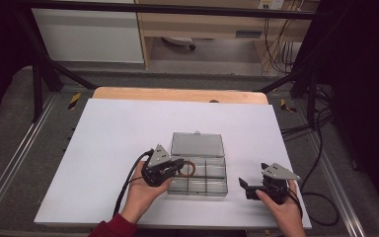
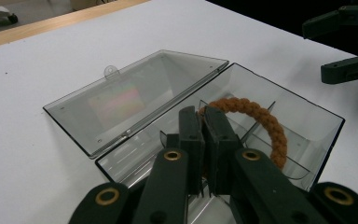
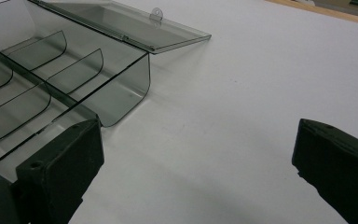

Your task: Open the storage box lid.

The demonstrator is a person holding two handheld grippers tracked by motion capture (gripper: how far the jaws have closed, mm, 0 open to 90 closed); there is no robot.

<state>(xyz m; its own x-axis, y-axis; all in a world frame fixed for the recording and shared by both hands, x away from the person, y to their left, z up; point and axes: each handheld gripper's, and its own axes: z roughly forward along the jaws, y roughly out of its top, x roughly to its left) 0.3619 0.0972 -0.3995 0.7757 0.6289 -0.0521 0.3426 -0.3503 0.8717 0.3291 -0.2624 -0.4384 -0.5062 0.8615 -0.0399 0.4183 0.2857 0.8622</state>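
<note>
The left gripper (image 2: 204, 122) pinches the braided ring (image 2: 261, 122) over the clear box (image 1: 197, 185); an off-centre release could catch a divider; the right gripper (image 1: 249, 187) gapes wide.

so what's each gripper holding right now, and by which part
The left gripper has its fingers shut on the braided orange ring, pinching its near side over the clear box. The right gripper holds nothing.

My left gripper (image 2: 200, 122) is clamped on a braided orange-brown ring (image 2: 261, 122), which stands tilted over the compartments of the clear smoky plastic box (image 2: 328, 140). The box sits on the white table, its hinged lid (image 2: 121, 100) lying flat open behind.
</note>
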